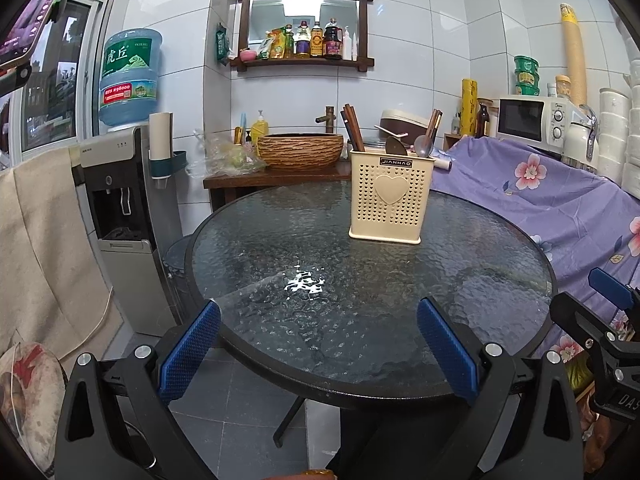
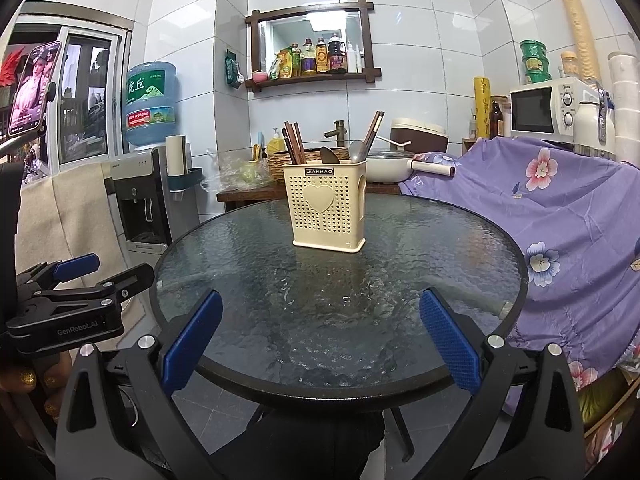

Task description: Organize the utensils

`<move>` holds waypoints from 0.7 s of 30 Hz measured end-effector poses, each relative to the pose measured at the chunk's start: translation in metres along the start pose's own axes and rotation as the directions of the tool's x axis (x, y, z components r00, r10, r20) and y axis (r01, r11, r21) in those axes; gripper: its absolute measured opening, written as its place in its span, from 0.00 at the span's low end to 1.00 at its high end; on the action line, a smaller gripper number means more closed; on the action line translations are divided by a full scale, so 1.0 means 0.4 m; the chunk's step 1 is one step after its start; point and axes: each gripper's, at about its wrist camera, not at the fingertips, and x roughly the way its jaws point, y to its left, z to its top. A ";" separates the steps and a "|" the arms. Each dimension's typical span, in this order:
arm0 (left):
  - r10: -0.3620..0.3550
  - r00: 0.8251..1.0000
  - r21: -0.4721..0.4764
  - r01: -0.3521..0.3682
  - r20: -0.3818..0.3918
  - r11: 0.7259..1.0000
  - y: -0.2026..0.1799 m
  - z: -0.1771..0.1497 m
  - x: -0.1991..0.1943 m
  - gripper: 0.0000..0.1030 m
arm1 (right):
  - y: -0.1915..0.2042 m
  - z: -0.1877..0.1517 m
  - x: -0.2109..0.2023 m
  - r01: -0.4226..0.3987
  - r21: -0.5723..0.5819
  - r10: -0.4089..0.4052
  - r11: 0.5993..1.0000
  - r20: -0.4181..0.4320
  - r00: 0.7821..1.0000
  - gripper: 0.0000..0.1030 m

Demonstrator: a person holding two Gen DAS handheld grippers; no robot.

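Nearest the lenses, left gripper [image 1: 318,336] spread wide over the table's near edge, blue pads [image 1: 190,350] bare, gripping nothing. Right gripper [image 2: 320,330] likewise gaping, empty, level with it just to the right. Between and beyond them, round textured-glass table [image 2: 248,360], glare-streaked, no loose utensil visible on it. Farther back, past the table's middle, cream perforated utensil holder [image 2: 325,210] standing upright, heart on its front. Poking above the rim: brown chopsticks [image 2: 295,146] bunched at left, another pair [image 2: 373,130] leaning right, dark spoon [image 2: 329,155] and metal spoon [image 2: 357,151] between. Probably light, stiff, thin-walled plastic, likely to skid on glass if nudged; top-heavy with tall sticks, so best steadied low on a side wall. Chopsticks slim and slick: pinch mid-shaft, squarely across the pads. Spoons best taken by the neck. Hidden: inner dividers, lower shafts, handles behind the perforations. Exact chopstick count hard to make out.
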 end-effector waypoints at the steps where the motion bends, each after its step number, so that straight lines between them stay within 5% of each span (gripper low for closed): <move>1: 0.000 1.000 -0.001 0.000 0.001 1.000 0.000 -0.001 0.000 0.94 | -0.002 0.001 0.001 -0.001 0.000 0.001 1.000 0.000 1.000 0.94; 21: 0.000 1.000 0.001 0.000 0.001 1.000 0.002 -0.005 0.000 0.94 | 0.000 -0.002 0.003 -0.003 0.000 0.003 1.000 -0.004 1.000 0.94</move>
